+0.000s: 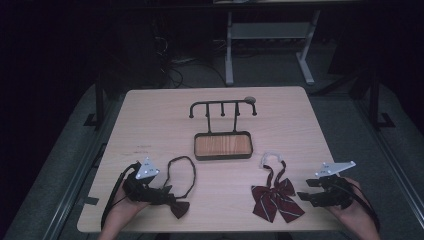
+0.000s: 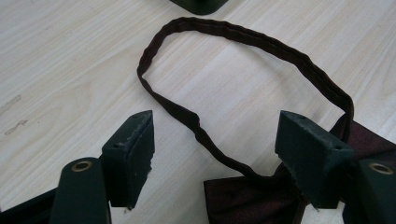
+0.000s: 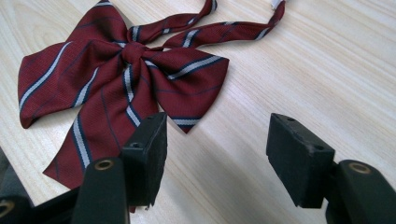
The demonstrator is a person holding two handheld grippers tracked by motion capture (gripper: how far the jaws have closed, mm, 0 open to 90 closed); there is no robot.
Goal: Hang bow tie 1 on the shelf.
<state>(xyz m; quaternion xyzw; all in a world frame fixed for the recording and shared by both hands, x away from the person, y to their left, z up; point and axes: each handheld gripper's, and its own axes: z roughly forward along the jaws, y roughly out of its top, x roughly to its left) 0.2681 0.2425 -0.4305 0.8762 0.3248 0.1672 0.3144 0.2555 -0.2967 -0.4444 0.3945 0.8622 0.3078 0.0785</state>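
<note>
Stripes (image 3: 187, 70) on the red bow tie (image 3: 116, 79) read clearly from the right gripper view.

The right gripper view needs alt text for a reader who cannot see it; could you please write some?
A dark red bow tie with white and navy stripes lies flat on a pale wooden table. The right gripper, jaws open and empty, is just short of its lower edge.

My left black two-jaw gripper (image 1: 165, 194) and its right twin (image 1: 306, 190): grey triangular plates, black cables, brass-ringed holes, blocky pads (image 2: 130, 154), seemingly chipped.
</note>
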